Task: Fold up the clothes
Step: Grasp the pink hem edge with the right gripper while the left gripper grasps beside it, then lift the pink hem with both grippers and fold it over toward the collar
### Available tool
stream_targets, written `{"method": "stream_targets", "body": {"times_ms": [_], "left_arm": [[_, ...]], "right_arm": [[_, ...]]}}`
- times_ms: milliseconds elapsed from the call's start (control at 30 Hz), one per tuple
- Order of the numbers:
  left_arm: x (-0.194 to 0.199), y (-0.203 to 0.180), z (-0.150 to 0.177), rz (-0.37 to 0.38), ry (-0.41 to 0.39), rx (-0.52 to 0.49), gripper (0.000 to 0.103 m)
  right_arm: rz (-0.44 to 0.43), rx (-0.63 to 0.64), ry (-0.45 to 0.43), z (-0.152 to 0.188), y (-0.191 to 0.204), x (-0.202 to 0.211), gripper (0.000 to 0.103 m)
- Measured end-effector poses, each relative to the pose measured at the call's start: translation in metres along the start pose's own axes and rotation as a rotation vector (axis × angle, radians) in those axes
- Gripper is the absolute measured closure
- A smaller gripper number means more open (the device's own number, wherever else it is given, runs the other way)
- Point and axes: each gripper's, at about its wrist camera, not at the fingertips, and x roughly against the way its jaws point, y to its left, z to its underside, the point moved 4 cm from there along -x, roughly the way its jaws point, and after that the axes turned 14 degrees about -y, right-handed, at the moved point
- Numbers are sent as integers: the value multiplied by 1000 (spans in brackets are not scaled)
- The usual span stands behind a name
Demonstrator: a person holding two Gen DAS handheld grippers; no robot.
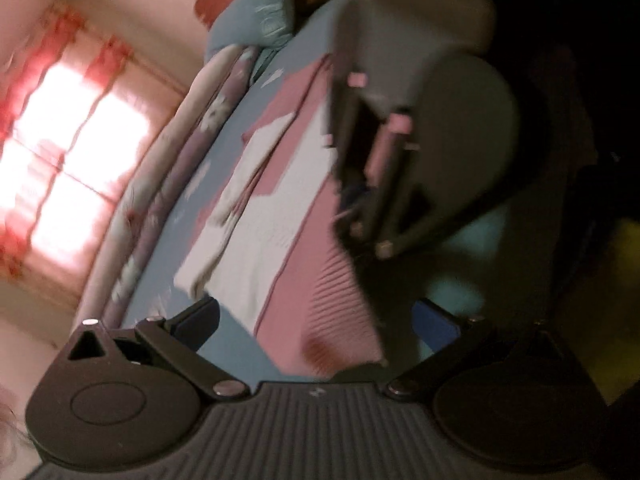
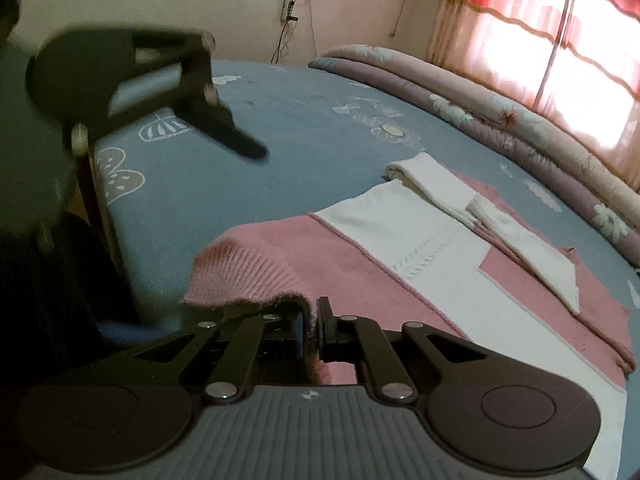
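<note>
A pink and white sweater (image 2: 420, 248) lies spread on the blue bedsheet (image 2: 280, 128), with its white sleeves folded across the body. My right gripper (image 2: 314, 316) is shut on the ribbed pink hem at the near corner, and the hem is lifted a little off the sheet. The left gripper (image 2: 240, 142) is a dark blur hovering over the sheet at the upper left. In the left wrist view the picture is rolled and smeared. There the left gripper (image 1: 318, 320) stands open above the sweater (image 1: 280, 208), touching nothing, and the right gripper (image 1: 384, 148) shows blurred with pink cloth in it.
A folded floral quilt (image 2: 500, 120) runs along the far side of the bed under a bright curtained window (image 2: 560, 40). The bed's left edge (image 2: 100, 200) drops to dark floor. Cables hang on the back wall (image 2: 288, 12). A blue pillow (image 1: 256, 20) lies at the bed's end.
</note>
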Motion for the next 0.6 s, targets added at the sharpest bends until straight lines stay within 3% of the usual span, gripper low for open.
{"method": "stream_targets", "body": {"times_ms": [167, 233, 300, 367, 533, 567, 600], "left_arm": [[-23, -10, -4, -73, 2, -83, 4], [-30, -11, -4, -101, 12, -129, 16], [-35, -10, -3, -89, 23, -155, 42], [-40, -10, -1, -75, 44, -180, 58], [-36, -18, -2, -39, 17, -264, 83], [-35, -19, -2, -38, 15, -275, 92], [-35, -19, -3, -35, 19, -265, 93]], "right_arm": [[-10, -13, 2, -3, -4, -2, 94], [-13, -10, 3, -4, -5, -3, 94], [-16, -8, 4, -3, -6, -4, 94], [-16, 0, 6, -3, -5, -3, 94], [-21, 1, 10, -2, -3, -3, 94], [-19, 0, 9, -1, -3, -3, 93], [-16, -2, 7, -1, -2, -2, 91]]}}
